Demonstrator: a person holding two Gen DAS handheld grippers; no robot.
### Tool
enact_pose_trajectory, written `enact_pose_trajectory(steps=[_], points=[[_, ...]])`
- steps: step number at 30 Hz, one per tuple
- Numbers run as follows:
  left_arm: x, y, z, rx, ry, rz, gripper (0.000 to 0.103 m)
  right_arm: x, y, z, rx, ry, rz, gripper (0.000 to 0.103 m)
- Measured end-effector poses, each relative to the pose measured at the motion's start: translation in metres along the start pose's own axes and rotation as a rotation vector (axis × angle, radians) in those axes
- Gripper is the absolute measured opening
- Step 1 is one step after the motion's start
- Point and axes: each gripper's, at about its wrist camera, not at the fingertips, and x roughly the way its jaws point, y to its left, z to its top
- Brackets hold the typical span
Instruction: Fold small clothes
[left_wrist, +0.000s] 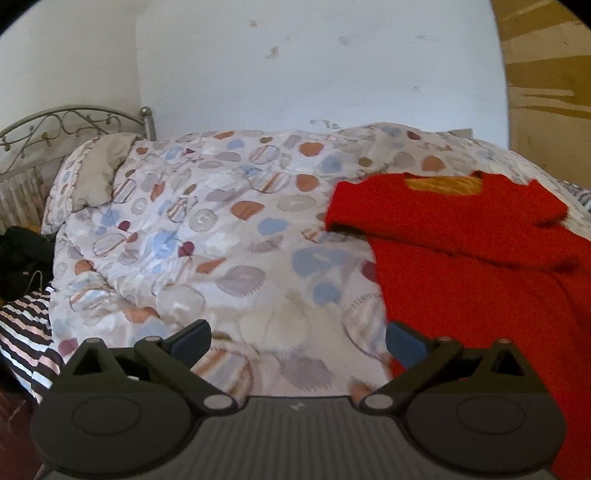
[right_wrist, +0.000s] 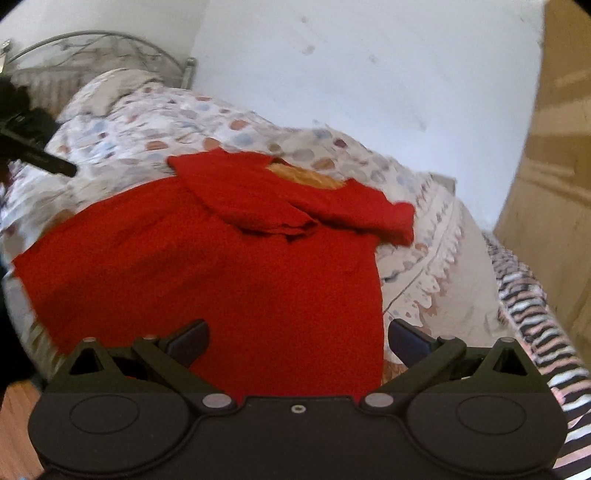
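A small red top (left_wrist: 480, 258) lies spread on the patterned quilt (left_wrist: 207, 229), with an orange lining at its neck and both short sleeves folded in over the chest. In the right wrist view the red top (right_wrist: 221, 266) fills the middle. My left gripper (left_wrist: 297, 341) is open and empty above the quilt, just left of the top's lower edge. My right gripper (right_wrist: 297, 339) is open and empty above the top's lower hem, near its right side. The left gripper shows as a dark shape at the far left of the right wrist view (right_wrist: 33, 147).
The quilt (right_wrist: 424, 258) covers a bed with a metal headboard (left_wrist: 66, 122) and a pillow (left_wrist: 99, 173) at the left. A striped sheet (left_wrist: 26, 332) hangs at the bed's edge. A white wall (left_wrist: 314, 66) stands behind, a wooden panel (right_wrist: 554, 184) at the right.
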Motion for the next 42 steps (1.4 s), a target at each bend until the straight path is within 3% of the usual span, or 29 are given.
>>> enact_pose_trajectory(steps=[9, 16, 20, 25, 28, 30, 32, 37, 42], points=[[-0.027, -0.035, -0.014, 0.091, -0.002, -0.097, 0.103, -0.025, 0.046, -0.024, -0.279, 0.026, -0.014, 0.103], [-0.039, -0.049, -0.013, 0.1, -0.02, -0.136, 0.103, -0.007, 0.069, -0.039, -0.423, 0.131, -0.125, 0.102], [-0.042, -0.051, -0.013, 0.095, -0.022, -0.148, 0.103, -0.006, 0.069, -0.038, -0.405, 0.092, -0.165, 0.101], [-0.046, -0.054, -0.016, 0.102, -0.022, -0.156, 0.103, -0.009, 0.075, -0.036, -0.489, 0.03, -0.199, 0.092], [-0.051, -0.053, -0.018, 0.103, -0.031, -0.164, 0.103, -0.013, 0.082, -0.036, -0.548, 0.013, -0.153, 0.064], [-0.055, -0.052, -0.019, 0.104, -0.043, -0.182, 0.103, -0.016, 0.085, -0.034, -0.573, 0.011, -0.101, 0.026], [-0.061, -0.052, -0.022, 0.111, -0.083, -0.199, 0.103, -0.018, 0.085, -0.03, -0.566, 0.004, -0.07, 0.011], [-0.077, -0.057, -0.029, 0.155, -0.163, -0.263, 0.103, -0.017, 0.062, 0.01, -0.385, -0.009, 0.029, 0.005], [-0.085, -0.067, -0.034, 0.183, -0.178, -0.351, 0.103, 0.006, 0.027, 0.05, -0.182, 0.007, 0.129, 0.003]])
